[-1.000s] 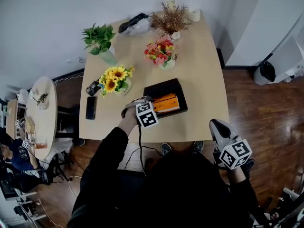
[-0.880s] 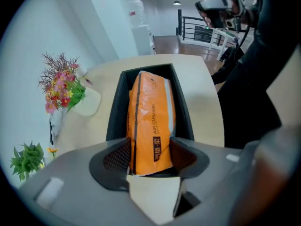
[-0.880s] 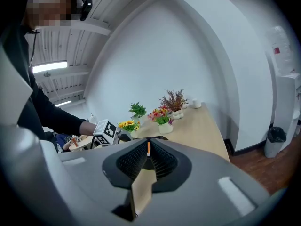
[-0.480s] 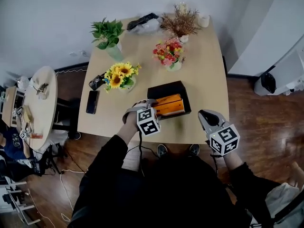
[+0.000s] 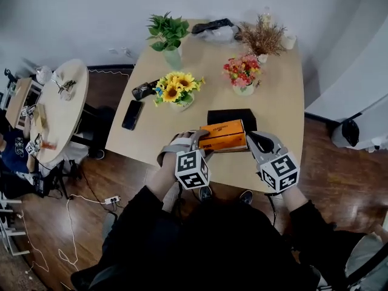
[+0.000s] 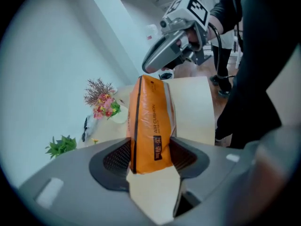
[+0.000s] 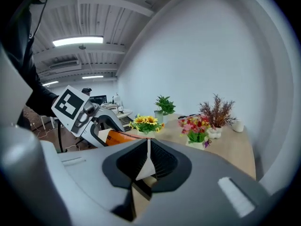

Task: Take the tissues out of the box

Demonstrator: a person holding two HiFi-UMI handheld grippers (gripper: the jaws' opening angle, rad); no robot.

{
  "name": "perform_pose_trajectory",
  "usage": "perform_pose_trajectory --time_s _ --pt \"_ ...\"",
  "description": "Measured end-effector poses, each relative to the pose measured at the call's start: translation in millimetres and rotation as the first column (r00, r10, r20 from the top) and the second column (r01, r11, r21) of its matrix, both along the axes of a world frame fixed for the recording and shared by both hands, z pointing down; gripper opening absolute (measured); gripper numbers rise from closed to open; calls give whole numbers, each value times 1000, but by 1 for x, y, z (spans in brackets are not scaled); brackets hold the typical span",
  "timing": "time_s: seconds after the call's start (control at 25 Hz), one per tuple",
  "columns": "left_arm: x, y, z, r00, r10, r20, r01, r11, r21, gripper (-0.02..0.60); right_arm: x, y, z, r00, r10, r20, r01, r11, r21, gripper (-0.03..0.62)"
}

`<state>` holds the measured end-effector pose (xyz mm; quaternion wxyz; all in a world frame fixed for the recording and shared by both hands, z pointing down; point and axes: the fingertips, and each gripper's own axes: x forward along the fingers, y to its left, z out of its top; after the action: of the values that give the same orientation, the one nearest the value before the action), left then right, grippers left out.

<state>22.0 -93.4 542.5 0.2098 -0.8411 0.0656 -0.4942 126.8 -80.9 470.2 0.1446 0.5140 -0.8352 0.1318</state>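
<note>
The left gripper (image 6: 150, 158) is clenched on the near end of the orange tissue pack (image 6: 151, 126), one pad flat against each broad face, with the pack held out past the fingertips above the table (image 5: 279, 102). The right gripper (image 7: 146, 161) meets the pack's far end. Its jaws are pressed together on a thin pale strip (image 7: 145, 166); whether that is the wrapper's seam or a tissue edge I cannot tell.

The pack looks clear of its box, so the step in hand is probably carrying it off or opening it. To do that well, keep the left pads square on the soft wrapper so it does not slide or buckle. Any pull from the right should run straight along the pack's length, away from the left fingertips.

Beyond both sets of fingertips lies the black box (image 5: 233, 114). Its visible interior is dark and seems empty, though the pack hides the near part. Farther off, vases hold sunflowers (image 5: 177, 90), pink-red flowers (image 5: 244, 71), a green plant (image 5: 168, 32) and dried twigs (image 5: 262, 38).
</note>
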Motion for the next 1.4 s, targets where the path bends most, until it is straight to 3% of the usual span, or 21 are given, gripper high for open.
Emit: perform_pose_trajectory --time_s 0.24,0.44,0.76,0.88,1.16,1.4 --pt "-64 -5 -17 990 -138 -13 139 988 70 235 -60 -19 -10 990 -138 -4 138 990 30 21" --pt "-124 -10 -10 972 -232 27 227 967 113 236 -109 -31 -6 971 -238 -33 239 971 17 21" --pt "-187 -21 51 945 -307 113 292 947 135 238 -172 -48 49 917 -369 -154 353 928 -121 3" --pt "-196 -33 72 942 -308 134 286 945 161 238 -184 -54 71 897 -398 -194 367 913 -179 0" --pt "-189 -51 90 960 -238 144 197 946 256 239 -197 -70 84 887 -391 -244 341 913 -225 0" --pt "-188 -43 118 968 -184 170 140 960 242 255 -203 -74 96 871 -404 -279 337 905 -259 0"
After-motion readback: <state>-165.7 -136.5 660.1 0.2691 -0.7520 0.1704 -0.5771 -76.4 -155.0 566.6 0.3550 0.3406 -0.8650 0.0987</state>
